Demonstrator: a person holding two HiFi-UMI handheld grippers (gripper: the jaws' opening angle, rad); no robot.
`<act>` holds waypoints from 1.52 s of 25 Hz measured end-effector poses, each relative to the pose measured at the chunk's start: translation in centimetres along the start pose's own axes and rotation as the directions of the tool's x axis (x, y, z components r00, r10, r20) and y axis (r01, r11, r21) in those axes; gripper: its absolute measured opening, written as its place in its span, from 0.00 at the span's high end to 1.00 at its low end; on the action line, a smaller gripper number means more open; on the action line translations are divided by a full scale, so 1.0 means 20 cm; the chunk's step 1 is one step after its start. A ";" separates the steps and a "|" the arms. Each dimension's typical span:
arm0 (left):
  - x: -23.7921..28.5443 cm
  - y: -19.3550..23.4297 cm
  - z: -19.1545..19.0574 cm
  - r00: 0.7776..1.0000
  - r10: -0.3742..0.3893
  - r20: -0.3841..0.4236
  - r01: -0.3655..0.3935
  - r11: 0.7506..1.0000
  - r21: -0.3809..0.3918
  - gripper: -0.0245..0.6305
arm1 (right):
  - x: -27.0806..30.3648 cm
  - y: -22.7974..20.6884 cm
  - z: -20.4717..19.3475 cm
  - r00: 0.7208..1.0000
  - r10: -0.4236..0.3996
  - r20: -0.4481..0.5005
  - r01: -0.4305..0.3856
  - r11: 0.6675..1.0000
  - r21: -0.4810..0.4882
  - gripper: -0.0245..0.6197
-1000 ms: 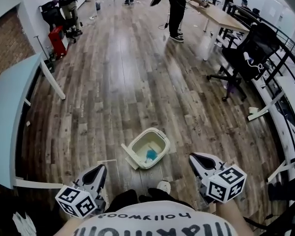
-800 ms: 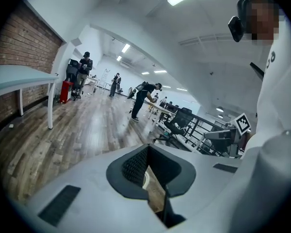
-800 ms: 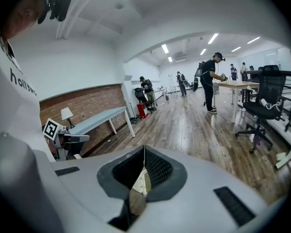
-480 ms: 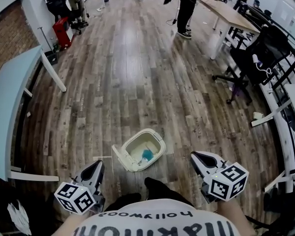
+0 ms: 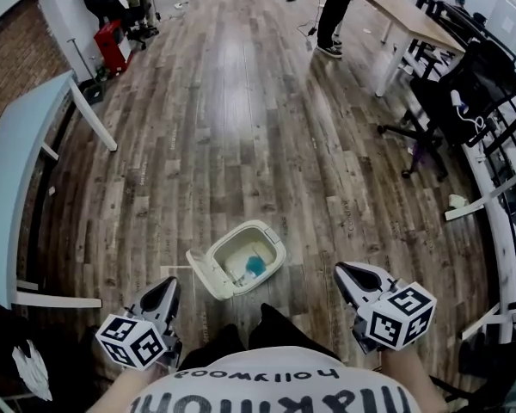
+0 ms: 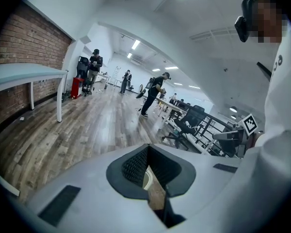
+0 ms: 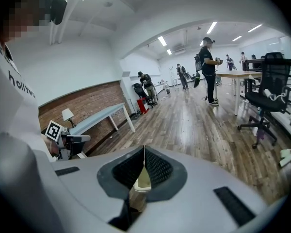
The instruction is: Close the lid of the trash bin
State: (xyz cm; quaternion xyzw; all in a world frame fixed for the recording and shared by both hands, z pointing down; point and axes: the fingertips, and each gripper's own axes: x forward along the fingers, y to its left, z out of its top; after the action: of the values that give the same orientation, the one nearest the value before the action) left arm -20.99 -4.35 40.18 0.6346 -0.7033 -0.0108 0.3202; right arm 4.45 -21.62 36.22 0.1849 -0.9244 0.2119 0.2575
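Nothing is done yet: the trash bin [image 5: 248, 261] sits on the floor ahead, between my left tongs [image 5: 167, 286] and right tongs [image 5: 345, 272], its lid [image 5: 206, 275] flipped open. Both tongs are closed and empty.

Head view looks steeply down, gripper views level, sharing the floor [image 5: 241, 127]

Reads "hollywood" on white shirt [image 5: 267, 365], upside down in head view; larger print below cut off, illegible.
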 end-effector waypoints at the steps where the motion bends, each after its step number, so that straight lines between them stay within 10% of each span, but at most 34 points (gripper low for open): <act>1: 0.01 0.01 -0.02 1.000 0.010 -0.010 -0.010 1.000 -0.001 0.95 | 0.00 -0.01 -0.01 1.000 0.004 -0.007 -0.004 1.000 0.000 0.95; 11: 0.13 0.15 -0.27 0.982 0.094 -0.162 -0.088 0.995 0.044 0.95 | 0.04 -0.13 -0.15 0.998 0.008 -0.056 -0.006 0.999 0.052 0.95; 17: 0.26 0.40 -0.56 0.919 0.188 -0.346 -0.140 0.977 0.158 0.95 | 0.10 -0.16 -0.26 0.994 0.008 -0.113 0.003 0.995 0.095 0.95; 25: 0.53 0.42 -0.75 0.840 0.093 -0.534 0.097 0.943 0.318 0.95 | 0.09 -0.31 -0.35 0.984 -0.045 -0.172 0.068 0.989 0.129 0.95; 38: 0.96 0.19 -0.67 0.780 -0.057 -0.624 0.307 0.903 0.301 0.95 | 0.12 -0.39 -0.48 0.977 -0.059 -0.205 0.118 0.950 0.288 0.95</act>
State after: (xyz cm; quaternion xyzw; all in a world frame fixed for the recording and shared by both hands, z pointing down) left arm -17.99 -15.74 60.77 0.7214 -0.4867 0.2982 0.3921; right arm 9.86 -24.10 47.30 0.2418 -0.8430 0.3544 0.3245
